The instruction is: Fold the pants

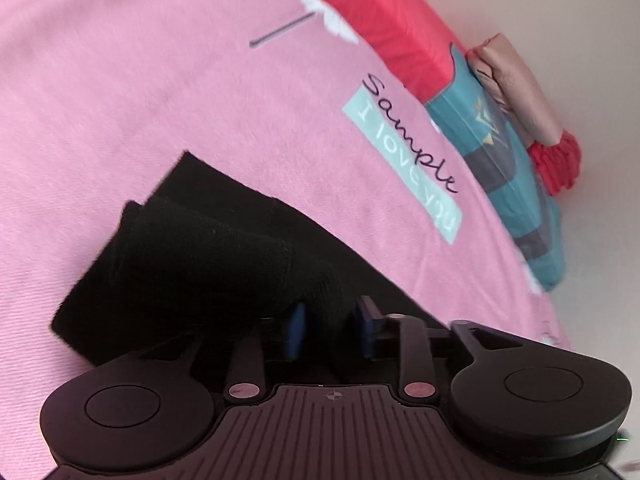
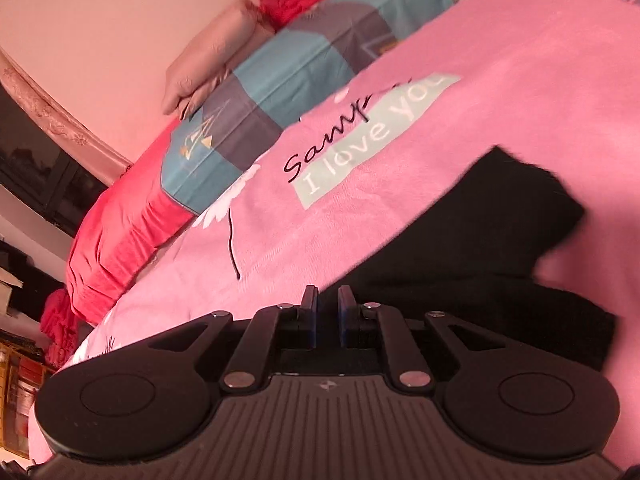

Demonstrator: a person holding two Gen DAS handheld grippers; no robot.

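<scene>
Fabric of the black knit pants (image 1: pixel 208 248) is bunching between the left gripper (image 1: pixel 332 326)'s clamping fingers; the right gripper (image 2: pixel 328 312), nearly closed, may be pinching too thin an edge, so slipping could be undoing the fold on the pink printed bedsheet (image 1: pixel 120 80).

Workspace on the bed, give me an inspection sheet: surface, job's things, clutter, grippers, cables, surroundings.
Surface: pink bedsheet with printed lettering, smooth.
Job's things: black pants, partly folded in layers, lying on the sheet.
Clutter: teal patterned pillow, red bedding and beige pillow along the wall side.
Grippers: left gripper has dark cloth between its fingers, grip unclear; right gripper is shut at the pants' edge, hold unclear.
Cables: nothing seen.
Surroundings: plain wall; dark window and shelves at the far left of the right wrist view.
</scene>
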